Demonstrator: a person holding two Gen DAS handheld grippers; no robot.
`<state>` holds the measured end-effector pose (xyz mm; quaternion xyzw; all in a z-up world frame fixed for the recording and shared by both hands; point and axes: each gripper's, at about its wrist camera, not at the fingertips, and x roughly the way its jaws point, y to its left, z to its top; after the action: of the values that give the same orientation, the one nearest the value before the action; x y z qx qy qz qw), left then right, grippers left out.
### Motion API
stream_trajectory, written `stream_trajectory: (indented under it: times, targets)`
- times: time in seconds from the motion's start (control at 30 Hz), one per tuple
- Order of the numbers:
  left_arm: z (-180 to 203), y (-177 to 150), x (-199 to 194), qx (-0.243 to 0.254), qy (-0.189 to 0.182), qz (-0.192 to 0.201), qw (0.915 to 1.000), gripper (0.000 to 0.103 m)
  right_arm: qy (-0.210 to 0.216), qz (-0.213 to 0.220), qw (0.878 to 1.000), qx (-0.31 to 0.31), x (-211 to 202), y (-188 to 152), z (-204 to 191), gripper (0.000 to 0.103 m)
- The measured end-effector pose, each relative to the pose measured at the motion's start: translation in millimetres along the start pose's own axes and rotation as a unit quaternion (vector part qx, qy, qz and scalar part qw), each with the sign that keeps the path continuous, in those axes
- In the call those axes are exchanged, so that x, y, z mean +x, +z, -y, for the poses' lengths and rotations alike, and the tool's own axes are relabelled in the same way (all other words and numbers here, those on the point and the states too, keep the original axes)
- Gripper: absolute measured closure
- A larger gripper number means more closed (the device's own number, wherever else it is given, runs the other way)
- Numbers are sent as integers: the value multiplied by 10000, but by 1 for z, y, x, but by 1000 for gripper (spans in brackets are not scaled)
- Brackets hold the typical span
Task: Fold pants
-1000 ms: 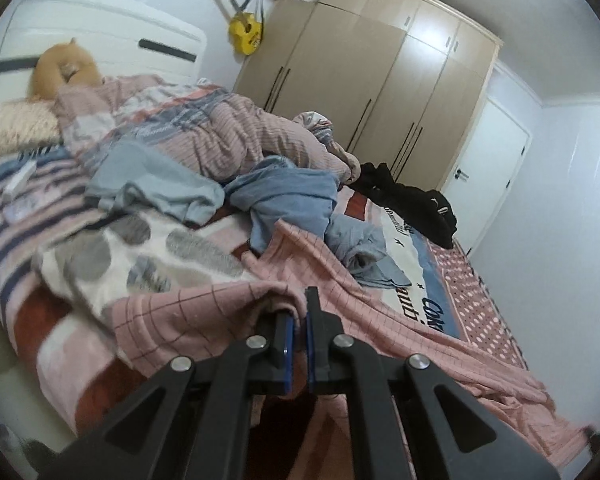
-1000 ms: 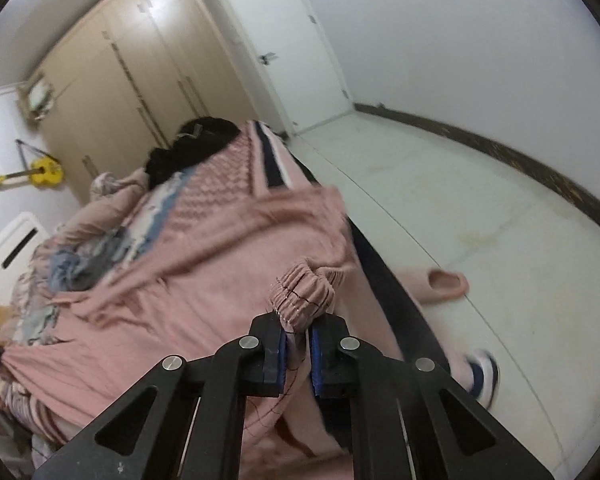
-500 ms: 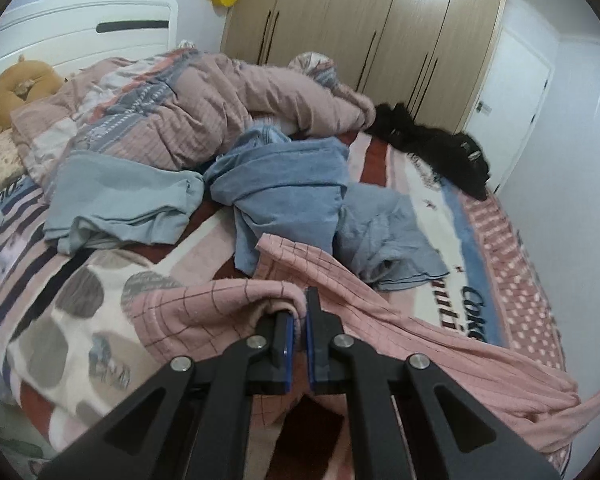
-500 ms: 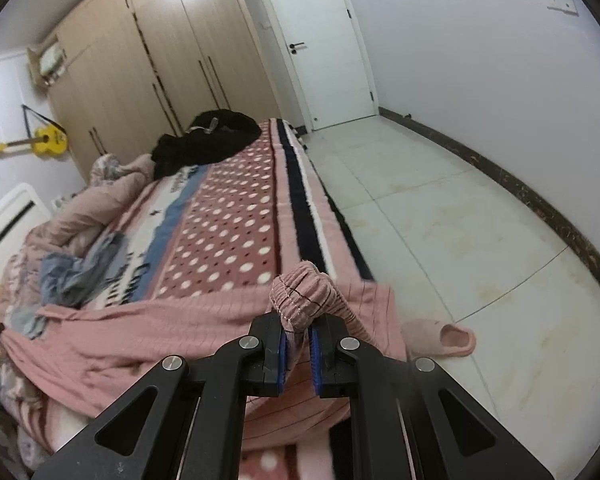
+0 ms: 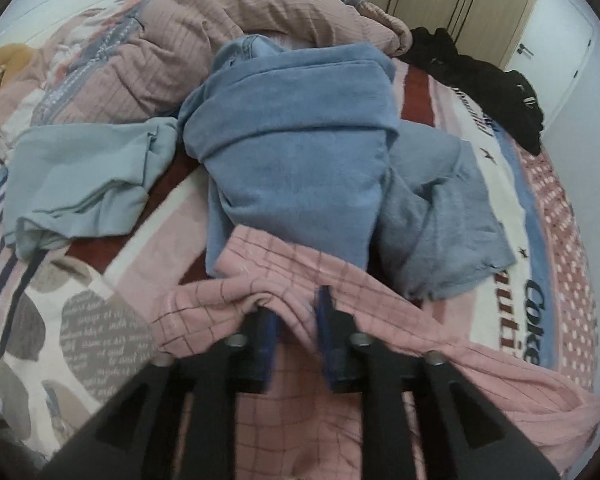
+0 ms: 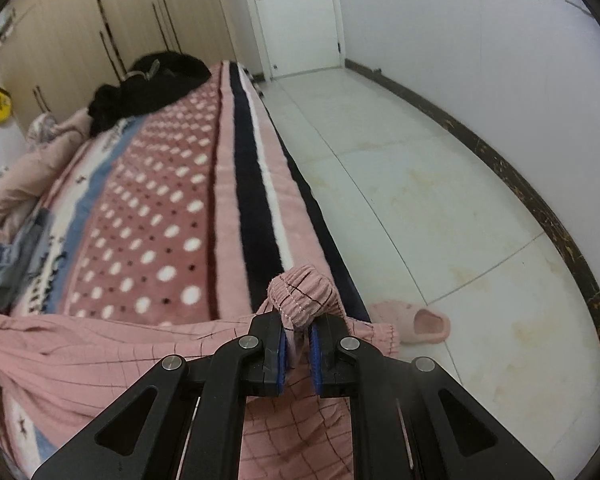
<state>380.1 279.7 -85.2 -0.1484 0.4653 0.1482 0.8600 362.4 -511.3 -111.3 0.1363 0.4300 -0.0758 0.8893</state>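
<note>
Two grips: the left gripper (image 5: pixel 296 312) has its jaws parted, with a pleat of the pink checked soft-cotton pants (image 5: pixel 380 312) lying between the blue pads; I cannot tell whether the pads bite. The right gripper (image 6: pixel 298 340) has its jaws drawn close on the gathered ribbed cuff (image 6: pixel 302 294).
Pants position: stretched across the near end of the patterned pink fleece bed cover (image 6: pixel 152 216), from the waist end at the left gripper to the cuff at the right, with part hanging over the bed's edge.
Handling: light, limp and easily creased, I judge; it will sag between the holds and needs tension to lie flat.
Best hold: the thick cuff and the waistband hem, where the doubled cloth should slip least.
Edges: the bed's side drops to the white tiled floor (image 6: pixel 440 184) right beside the cuff, near a pink slipper (image 6: pixel 416 322).
Open room: the dotted stretch of cover is bare; the heap of blue garments (image 5: pixel 300 140) lies just beyond the pants and crowds the left side.
</note>
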Motion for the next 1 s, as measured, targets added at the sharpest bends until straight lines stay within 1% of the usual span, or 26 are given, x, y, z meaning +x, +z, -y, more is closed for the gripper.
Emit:
stream_trajectory:
  times: [0.03, 0.07, 0.13, 0.17, 0.2, 0.23, 0.3, 0.37, 0.43, 0.47, 0.5, 0.53, 0.6, 0.63, 0.67, 0.73, 0.77, 0.8, 0.83, 0.87, 0.93, 0.97, 1.0]
  targets:
    - [0, 2, 0, 25, 43, 53, 10000, 64, -39, -15, 10000, -10, 5, 0, 0, 99]
    - [0, 4, -1, 63, 74, 133, 9999, 48, -90, -27, 10000, -12, 11, 2, 0, 99]
    - [1, 6, -4, 158, 359, 331, 9987, 32, -144, -69, 9999, 9, 19, 4, -1, 96]
    - [0, 6, -7, 240, 490, 420, 9976, 31, -156, -83, 9998, -2, 20, 3, -2, 92]
    - [-2, 6, -11, 314, 491, 433, 9974, 31, -198, -104, 9997, -55, 22, 4, -3, 87]
    - [-4, 5, -14, 330, 408, 434, 9977, 31, -203, -110, 9997, -96, 22, 4, -4, 83]
    - [-6, 3, -28, 350, 279, 544, 9975, 31, -86, -106, 9998, -136, 17, 4, -8, 59]
    - [-1, -1, -46, 513, 180, 714, 9960, 31, 50, 61, 9998, -189, -2, 3, -13, 55]
    - [11, -12, -66, 791, -98, 832, 9933, 31, 9, 237, 9991, -352, -22, 0, -23, 54]
    - [18, -17, -73, 889, -215, 846, 9922, 31, 17, 348, 9984, -451, -32, -1, -29, 52]
    - [26, -22, -77, 956, -315, 847, 9913, 31, 115, 525, 9965, -640, -48, -5, -41, 48]
    - [33, -30, -81, 1049, -431, 835, 9900, 31, 233, 603, 9949, -779, -56, -8, -52, 46]
    - [51, -47, -86, 1274, -661, 787, 9865, 31, 576, 654, 9894, -1162, -70, -15, -80, 44]
    - [59, -56, -87, 1351, -769, 764, 9849, 31, 833, 656, 9840, -1432, -76, -22, -101, 44]
    - [68, -66, -87, 1437, -966, 731, 9822, 31, 1099, 641, 9771, -1705, -80, -30, -122, 44]
    - [82, -80, -86, 1483, -1224, 658, 9791, 31, 1518, 506, 9636, -2142, -82, -43, -158, 44]
    - [88, -86, -83, 1507, -1348, 593, 9775, 31, 1775, 384, 9536, -2400, -79, -52, -180, 43]
    - [95, -94, -79, 1555, -1462, 529, 9755, 31, 1907, 323, 9477, -2540, -76, -59, -194, 43]
    - [99, -100, -78, 1595, -1489, 515, 9745, 31, 2115, 230, 9365, -2787, -71, -69, -217, 44]
    - [105, -106, -73, 1669, -1487, 487, 9735, 31, 2215, 183, 9297, -2937, -67, -76, -230, 44]
    - [111, -114, -67, 1802, -1418, 432, 9724, 31, 2365, 67, 9108, -3384, -52, -96, -267, 44]
    - [113, -116, -63, 1852, -1393, 418, 9719, 31, 2404, 13, 9042, -3529, -46, -103, -282, 44]
    - [113, -119, -59, 1887, -1390, 403, 9713, 31, 2437, -29, 9007, -3595, -40, -108, -290, 45]
